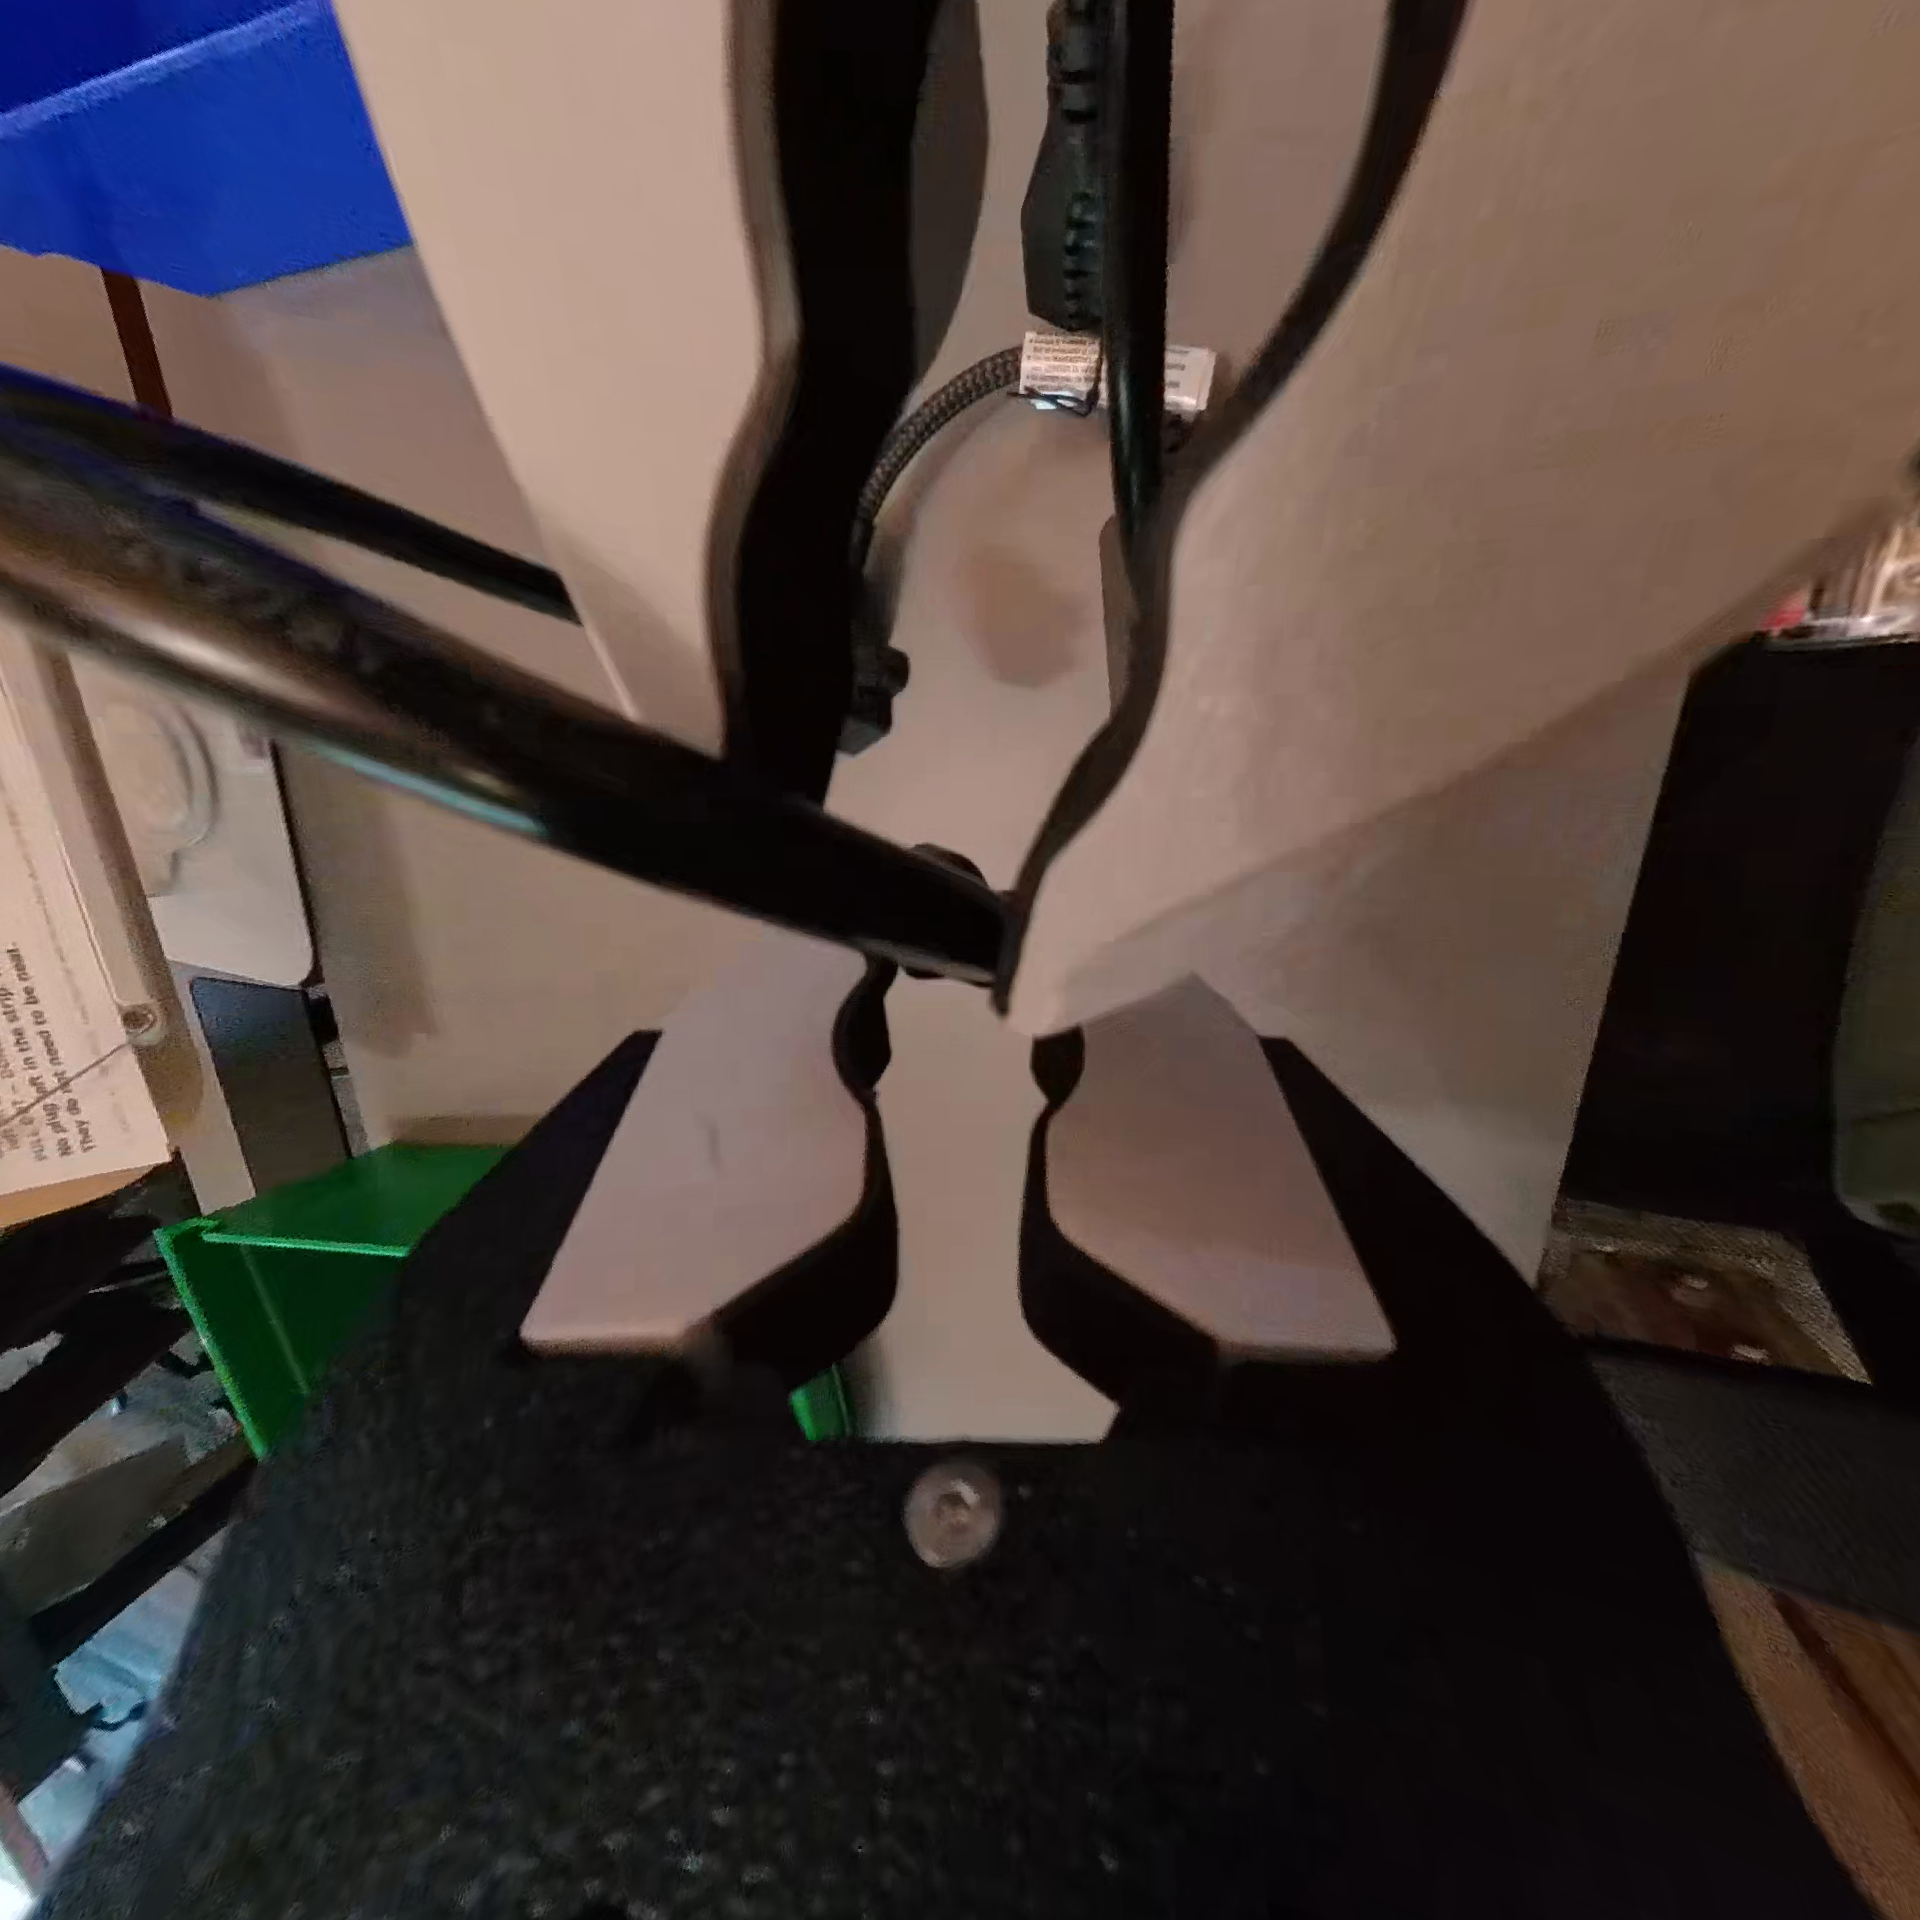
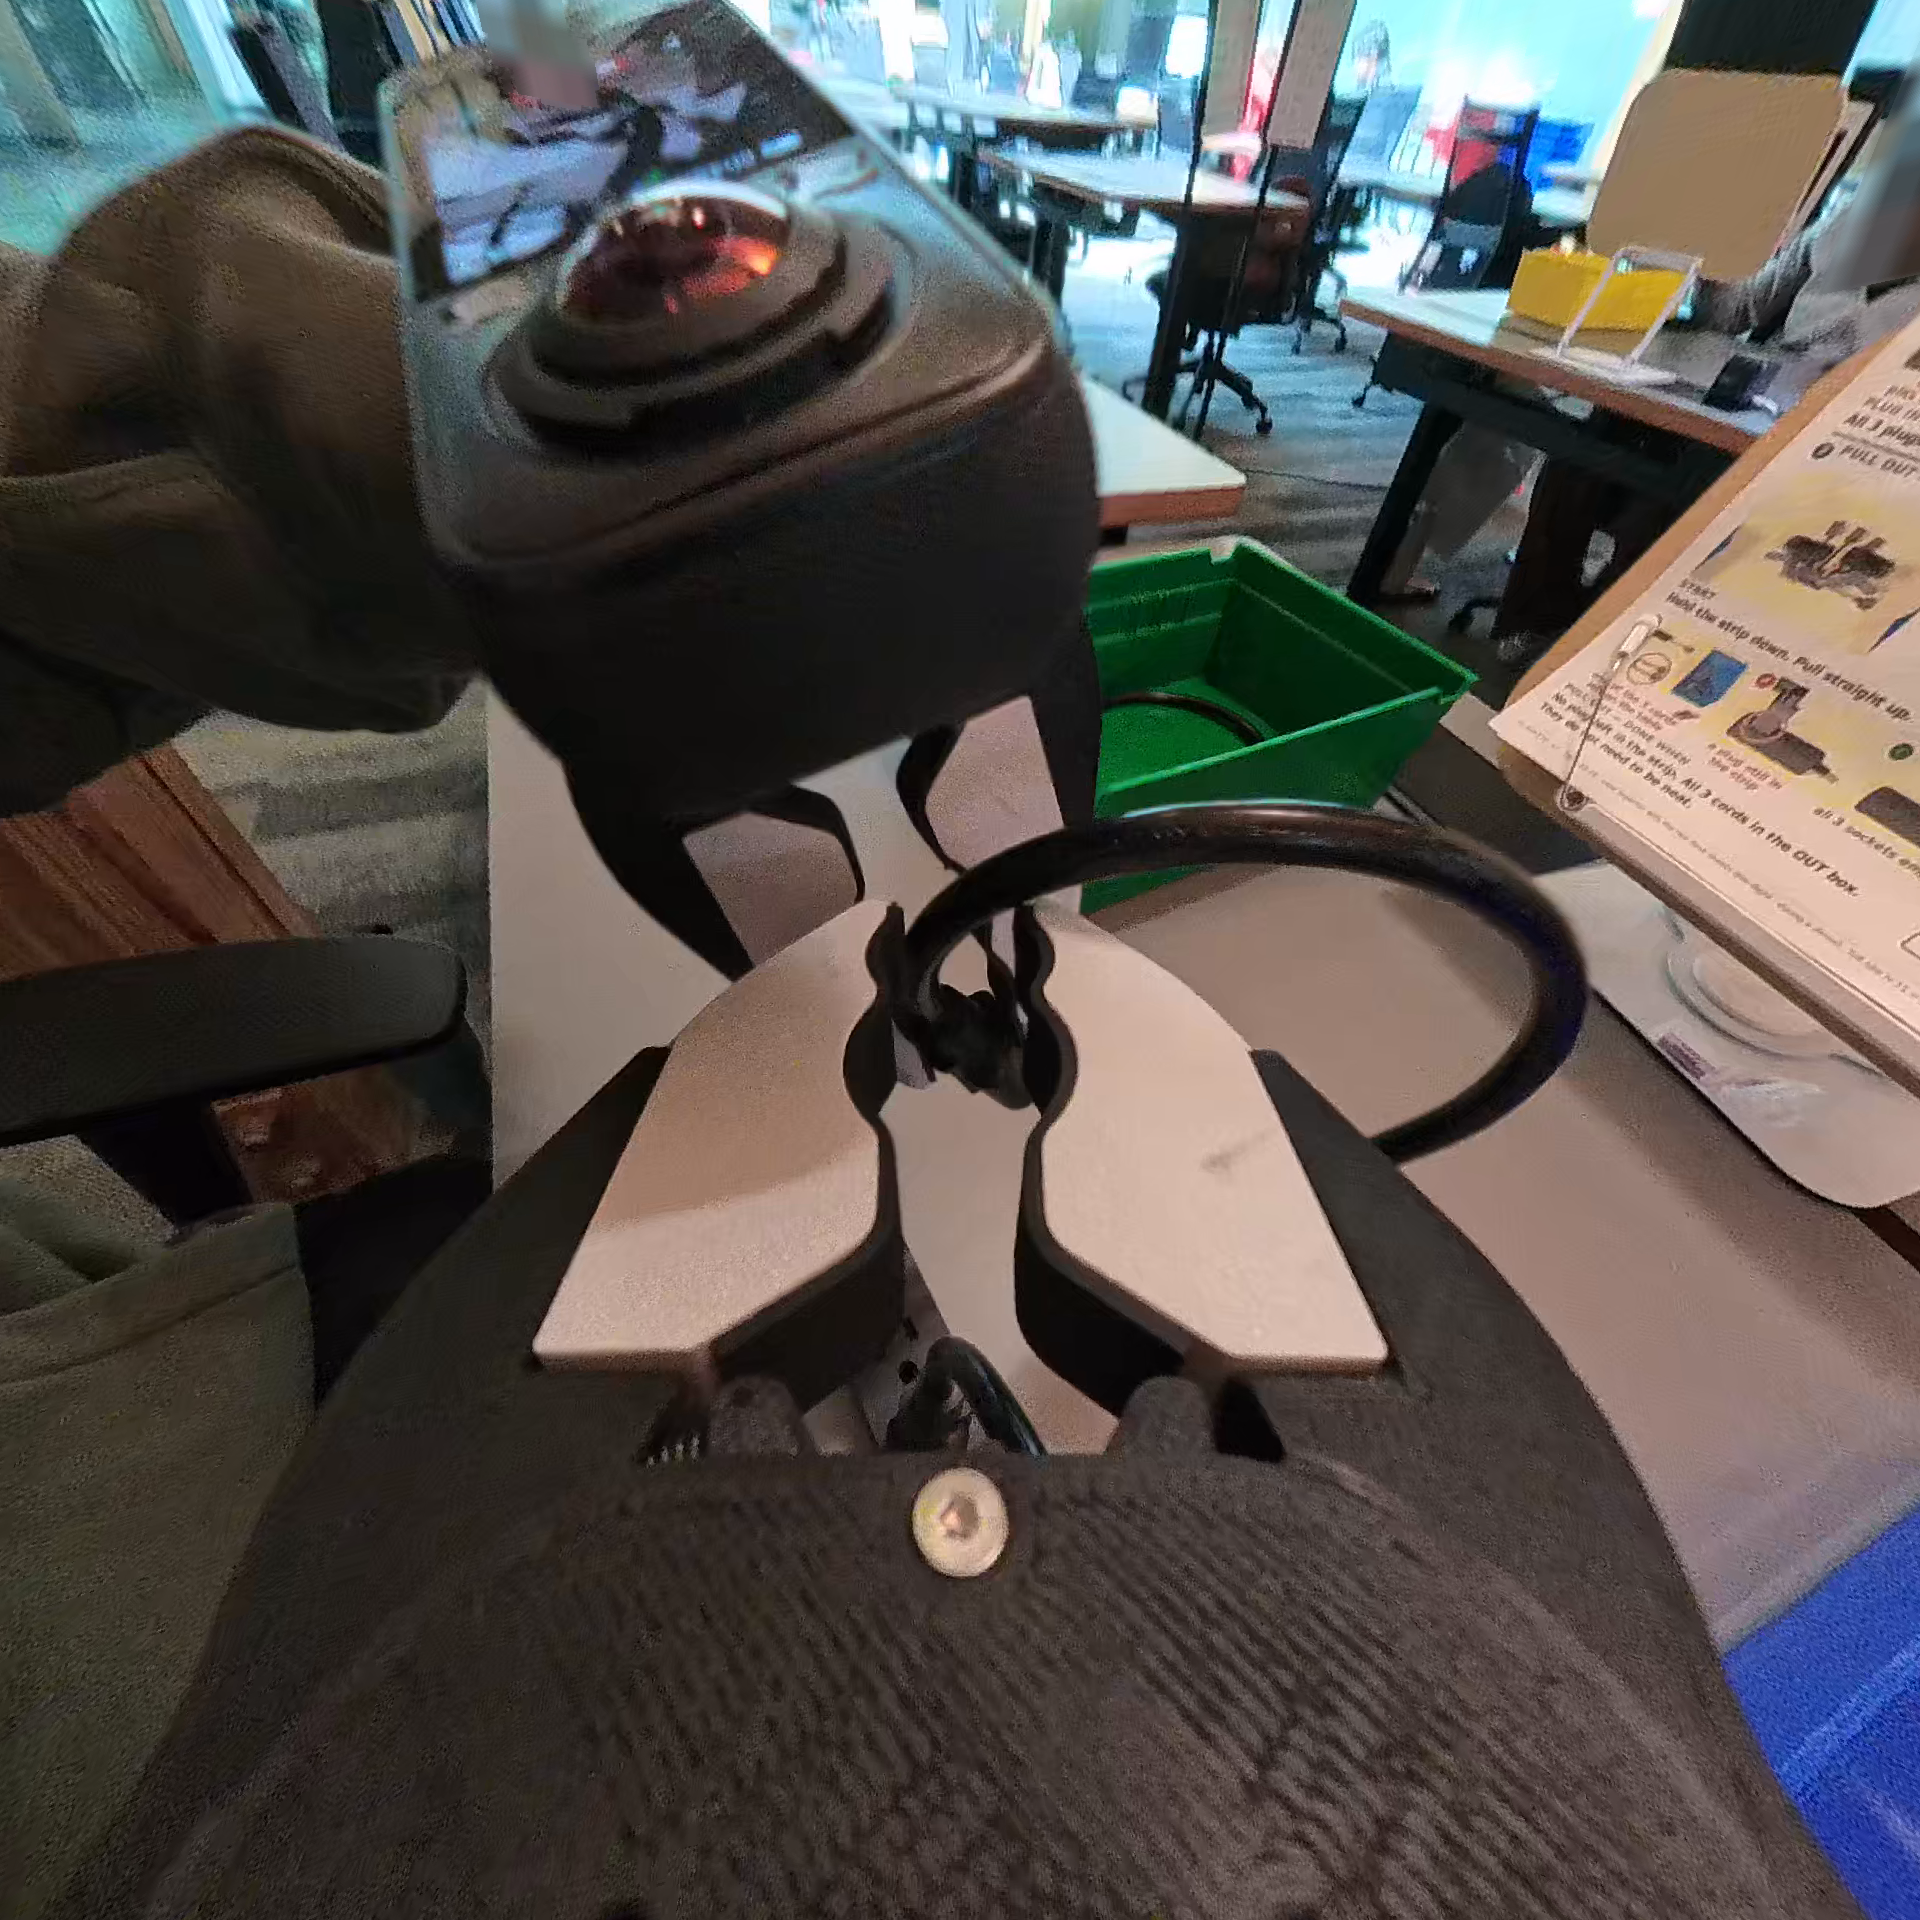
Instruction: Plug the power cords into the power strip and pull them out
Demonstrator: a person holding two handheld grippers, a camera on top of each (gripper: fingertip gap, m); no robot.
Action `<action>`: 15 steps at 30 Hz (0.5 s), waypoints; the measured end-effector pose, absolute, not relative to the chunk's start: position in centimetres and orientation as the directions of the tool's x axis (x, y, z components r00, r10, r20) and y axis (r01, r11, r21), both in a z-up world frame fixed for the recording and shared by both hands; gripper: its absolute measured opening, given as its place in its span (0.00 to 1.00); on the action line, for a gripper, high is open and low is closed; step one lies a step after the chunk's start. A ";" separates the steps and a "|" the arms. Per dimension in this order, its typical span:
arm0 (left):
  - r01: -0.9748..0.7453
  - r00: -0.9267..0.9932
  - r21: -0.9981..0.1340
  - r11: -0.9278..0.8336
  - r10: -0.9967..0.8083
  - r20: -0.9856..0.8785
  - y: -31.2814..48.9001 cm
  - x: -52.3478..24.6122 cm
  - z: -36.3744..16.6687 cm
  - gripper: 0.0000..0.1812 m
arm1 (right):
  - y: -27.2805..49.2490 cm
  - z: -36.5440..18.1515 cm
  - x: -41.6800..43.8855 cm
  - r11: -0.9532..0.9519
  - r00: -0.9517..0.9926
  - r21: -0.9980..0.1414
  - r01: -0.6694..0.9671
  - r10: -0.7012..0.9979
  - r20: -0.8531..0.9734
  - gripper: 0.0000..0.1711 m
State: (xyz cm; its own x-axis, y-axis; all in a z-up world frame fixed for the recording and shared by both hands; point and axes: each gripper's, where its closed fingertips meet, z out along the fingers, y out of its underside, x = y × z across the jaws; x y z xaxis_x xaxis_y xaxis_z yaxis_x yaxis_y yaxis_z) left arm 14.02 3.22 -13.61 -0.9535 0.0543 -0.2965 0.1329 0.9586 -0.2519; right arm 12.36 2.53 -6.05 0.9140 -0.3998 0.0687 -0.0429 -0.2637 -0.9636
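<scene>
My right gripper is shut on the black plug end of a thick black power cord. The cord arcs up and right, then drops to the grey table. My left gripper is open and empty, just below that plug. In the left wrist view the right gripper's grey fingers fill the top, with the cord running in from the left. Between them I see a braided cable with a white tag and a ribbed black plug. No power strip is clearly visible.
A green bin holding a black cord stands behind the grippers and shows in the left wrist view. A blue bin lies by the right gripper. An instruction sheet stands at the right. A chair armrest is at the left. Spacing between my two grippers at the tips: around 7 cm.
</scene>
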 end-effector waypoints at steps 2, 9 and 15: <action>0.147 -0.956 -0.234 0.961 0.077 -0.284 3.7 14.1 -13.8 0.12 | 1.6 -5.4 12.2 -0.199 0.914 -0.980 -0.026 -0.402 0.058 0.14; 0.132 -0.984 -0.351 0.927 0.080 -0.160 2.8 12.8 -13.6 0.13 | -0.7 -6.0 12.6 -0.001 0.894 -0.980 -0.198 -0.410 -0.180 0.17; 0.130 -0.990 -0.401 0.907 0.096 -0.104 1.6 11.8 -13.2 0.12 | 0.9 -4.3 12.0 0.105 0.917 -0.974 -0.203 -0.327 -0.227 0.23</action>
